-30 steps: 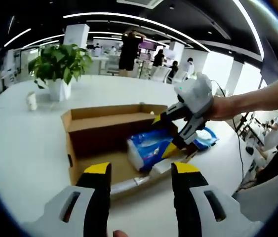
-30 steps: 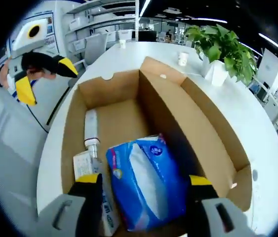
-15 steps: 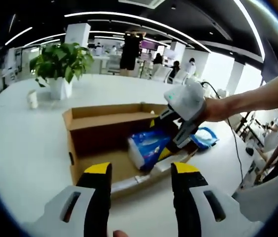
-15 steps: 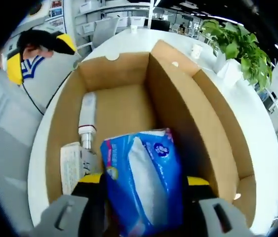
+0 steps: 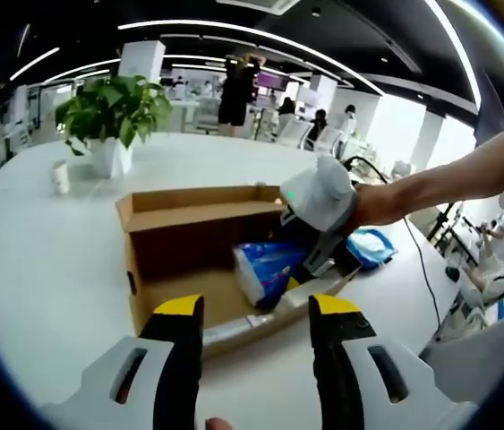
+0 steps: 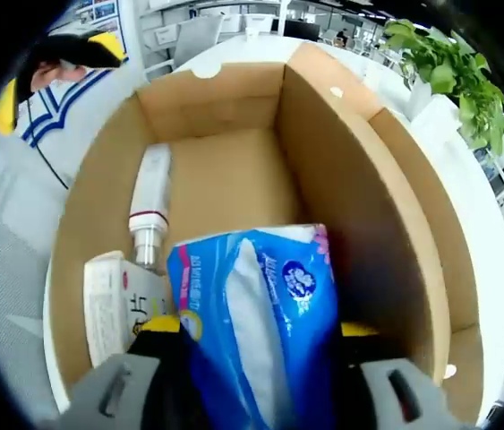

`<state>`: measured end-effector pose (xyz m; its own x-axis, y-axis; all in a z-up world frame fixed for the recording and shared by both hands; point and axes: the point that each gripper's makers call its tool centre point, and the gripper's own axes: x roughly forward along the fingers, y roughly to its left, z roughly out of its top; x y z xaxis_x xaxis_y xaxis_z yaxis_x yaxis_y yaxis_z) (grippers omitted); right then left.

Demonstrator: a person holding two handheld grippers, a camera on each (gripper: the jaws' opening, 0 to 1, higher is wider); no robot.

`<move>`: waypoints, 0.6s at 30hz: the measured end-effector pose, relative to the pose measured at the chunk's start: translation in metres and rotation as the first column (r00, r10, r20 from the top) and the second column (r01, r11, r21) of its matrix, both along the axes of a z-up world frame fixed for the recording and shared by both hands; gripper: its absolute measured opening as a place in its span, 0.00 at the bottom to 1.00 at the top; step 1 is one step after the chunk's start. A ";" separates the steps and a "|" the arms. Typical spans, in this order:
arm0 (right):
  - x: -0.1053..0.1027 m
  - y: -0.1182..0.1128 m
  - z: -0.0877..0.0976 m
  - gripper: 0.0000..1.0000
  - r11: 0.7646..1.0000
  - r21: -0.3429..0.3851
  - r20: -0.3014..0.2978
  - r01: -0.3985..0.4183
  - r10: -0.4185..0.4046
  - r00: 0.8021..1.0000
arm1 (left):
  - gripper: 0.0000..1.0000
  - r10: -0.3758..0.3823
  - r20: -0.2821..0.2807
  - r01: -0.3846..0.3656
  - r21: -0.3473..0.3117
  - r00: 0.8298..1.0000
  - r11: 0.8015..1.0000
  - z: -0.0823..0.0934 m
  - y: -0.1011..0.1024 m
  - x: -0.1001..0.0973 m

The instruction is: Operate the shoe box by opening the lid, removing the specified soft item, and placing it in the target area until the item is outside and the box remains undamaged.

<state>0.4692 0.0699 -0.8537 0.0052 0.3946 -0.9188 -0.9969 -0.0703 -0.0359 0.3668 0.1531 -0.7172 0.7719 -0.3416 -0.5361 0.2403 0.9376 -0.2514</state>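
An open brown shoe box lies on the white table, its lid flap standing up at the back. Inside it lies a soft blue tissue pack. My right gripper reaches down into the box from the right, onto the pack. In the right gripper view the tissue pack fills the gap between the wide-spread jaws of my right gripper, one yellow tip on each side of it. My left gripper hovers open in front of the box's near wall, holding nothing.
A white tube and a small white carton lie in the shoe box beside the pack. A potted plant and a cup stand behind the box. A blue-white bag lies to the right. People stand far back.
My right gripper has sunk deeper into the box, so the tissue pack now sits between its jaws. The left gripper has stayed where it was.
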 end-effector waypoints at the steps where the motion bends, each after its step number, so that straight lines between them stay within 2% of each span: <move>1: 0.000 0.000 0.000 0.63 1.000 0.001 -0.011 0.008 -0.008 1.000 | 0.48 -0.003 0.001 0.003 0.000 1.000 1.000 0.000 -0.001 0.000; 7: 0.000 0.000 0.000 0.60 1.000 0.004 -0.015 0.009 -0.009 1.000 | 0.47 -0.020 -0.002 0.020 -0.005 1.000 1.000 -0.001 -0.008 0.001; 9: -0.002 -0.001 0.001 0.56 1.000 0.002 -0.017 0.012 -0.012 1.000 | 0.47 -0.024 -0.002 0.024 -0.008 1.000 1.000 0.000 -0.011 0.000; 13: -0.005 -0.002 0.003 0.40 1.000 0.006 -0.021 0.025 -0.025 0.999 | 0.46 -0.023 -0.006 0.023 -0.012 1.000 1.000 0.000 -0.011 0.000; 18: -0.009 -0.003 0.005 0.34 1.000 0.010 -0.008 0.023 -0.023 1.000 | 0.46 -0.015 -0.009 0.014 -0.018 1.000 1.000 -0.001 -0.009 -0.001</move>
<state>0.4598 0.0672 -0.8482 0.0071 0.4033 -0.9150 -0.9985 -0.0472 -0.0286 0.3662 0.1445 -0.7181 0.7617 -0.3622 -0.5372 0.2514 0.9294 -0.2701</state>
